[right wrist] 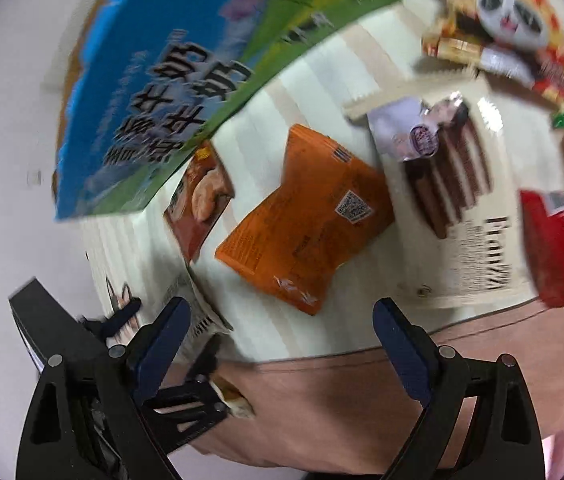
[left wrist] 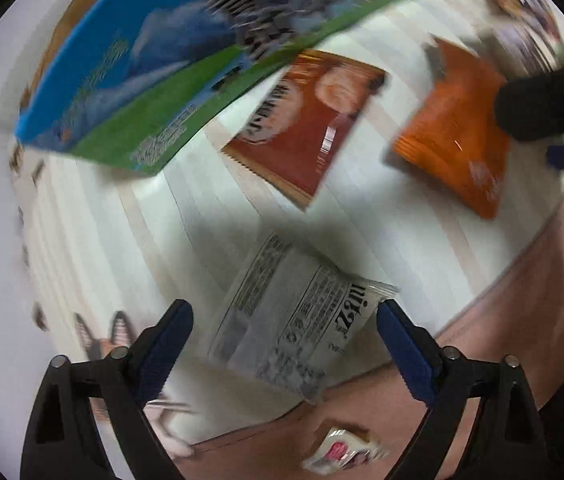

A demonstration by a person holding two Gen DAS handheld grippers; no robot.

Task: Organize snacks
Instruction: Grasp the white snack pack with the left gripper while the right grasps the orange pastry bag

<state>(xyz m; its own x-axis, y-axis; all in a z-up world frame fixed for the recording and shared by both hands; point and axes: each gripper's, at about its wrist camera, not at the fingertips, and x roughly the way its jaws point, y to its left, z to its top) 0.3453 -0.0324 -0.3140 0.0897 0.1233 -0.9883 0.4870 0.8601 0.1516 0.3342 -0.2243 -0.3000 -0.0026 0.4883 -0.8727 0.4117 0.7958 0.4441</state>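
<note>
Snacks lie scattered over the pale striped tablecloth (left wrist: 94, 240), and the nearest to me is a white rectangular packet printed with black text (left wrist: 289, 320), flat on the cloth near its front edge. My left gripper (left wrist: 283, 320) hangs above that packet with its blue-padded jaws spread to either side of it; I cannot see the pads pressing on the wrapper. Beyond it, apart from it, lie a dark red flat sachet with a round picture (left wrist: 305, 120) and, to its right, a puffy orange foil bag (left wrist: 453, 136), the two close but not touching. Over the sachet's far corner reaches a large blue and green carton (left wrist: 122, 80), which hides the cloth behind it. My right gripper (right wrist: 282, 316) also stands wide open with nothing between the jaws, just short of the orange bag. To the right of that bag I see a cream wafer bag showing brown wafers (right wrist: 461, 200), a red and yellow bag with a panda face (right wrist: 501, 12) beyond it, and a red packet (right wrist: 561, 248) at the right edge. A small wrapped sweet (left wrist: 341, 452) lies on the brown surface (left wrist: 501, 320) off the cloth's edge.
</note>
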